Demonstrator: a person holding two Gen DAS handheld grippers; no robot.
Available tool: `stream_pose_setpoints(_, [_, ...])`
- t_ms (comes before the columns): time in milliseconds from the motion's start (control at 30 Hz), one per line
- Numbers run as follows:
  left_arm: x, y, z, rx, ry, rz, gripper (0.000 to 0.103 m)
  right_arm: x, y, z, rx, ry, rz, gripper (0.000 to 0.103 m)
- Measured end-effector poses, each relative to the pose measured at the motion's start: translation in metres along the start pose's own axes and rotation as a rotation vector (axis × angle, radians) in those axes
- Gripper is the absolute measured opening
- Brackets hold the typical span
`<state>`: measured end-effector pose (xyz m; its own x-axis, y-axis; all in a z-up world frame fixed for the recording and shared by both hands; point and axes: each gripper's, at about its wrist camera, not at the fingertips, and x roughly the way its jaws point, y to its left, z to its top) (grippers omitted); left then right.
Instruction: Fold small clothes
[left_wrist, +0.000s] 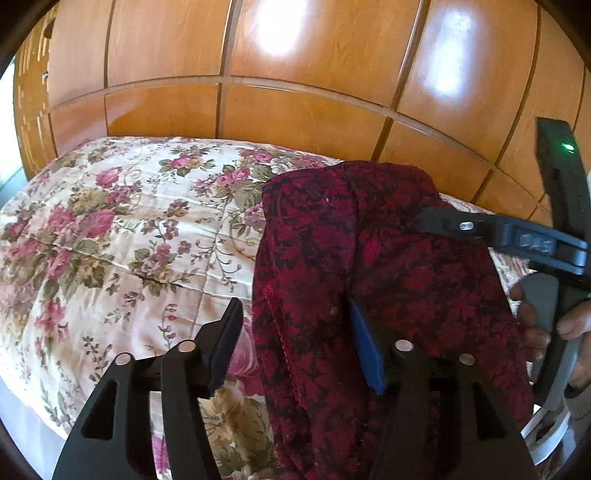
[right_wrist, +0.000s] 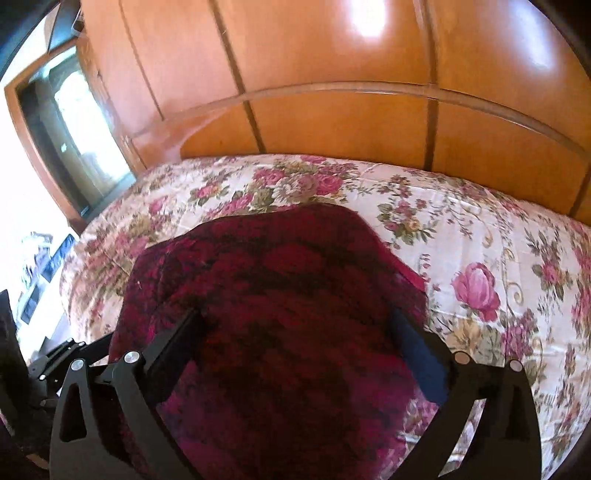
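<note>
While both views face the wooden wardrobe (left_wrist: 295, 92), the count stands at one garment (left_wrist: 369, 277), one bed (left_wrist: 110, 221) and two tongs.

Garment: single dark red cloth with a black floral pattern, bunched and lying on the flowered bedspread, toward the near edge of the bed. A stitched hem runs down its left side in the left view.

Left tongs (left_wrist: 295, 347): jaws stand wide apart. The left finger is over bare bedspread; the blue-padded right finger (left_wrist: 365, 350) touches the cloth, which drapes over that side. Nothing is pinched between them.

Right tongs (right_wrist: 295, 354): jaws spread wide, with the garment (right_wrist: 280, 314) filling the space between them and no clamping seen. In the left view these tongs (left_wrist: 443, 221) come in from the right, tip resting on top of the cloth, the person's hand (left_wrist: 546, 325) around the handle.

Right view is motion-blurred; finer contact there cannot be told.
</note>
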<state>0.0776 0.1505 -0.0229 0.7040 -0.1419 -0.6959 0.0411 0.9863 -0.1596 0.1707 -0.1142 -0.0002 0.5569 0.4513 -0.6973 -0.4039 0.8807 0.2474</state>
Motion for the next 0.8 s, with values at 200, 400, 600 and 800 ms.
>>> stream_pose_setpoints(200, [0.0, 0.003, 0.0, -0.006, 0.0, 0.019, 0.073, -0.017, -0.035, -0.022, 0.141, 0.018, 0.124, 0.101])
stream_pose_setpoints(400, [0.001, 0.004, -0.001, -0.005, -0.003, 0.022, 0.08, -0.015, -0.064, -0.05, 0.277, 0.106, 0.289, 0.101])
stream_pose_setpoints(600, [0.003, 0.008, 0.0, -0.025, 0.009, 0.008, 0.085, -0.001, -0.081, -0.069, 0.391, 0.15, 0.442, 0.101])
stream_pose_setpoints(800, [0.01, 0.023, -0.002, -0.083, 0.033, -0.065, 0.088, 0.023, -0.087, -0.078, 0.486, 0.164, 0.603, 0.101])
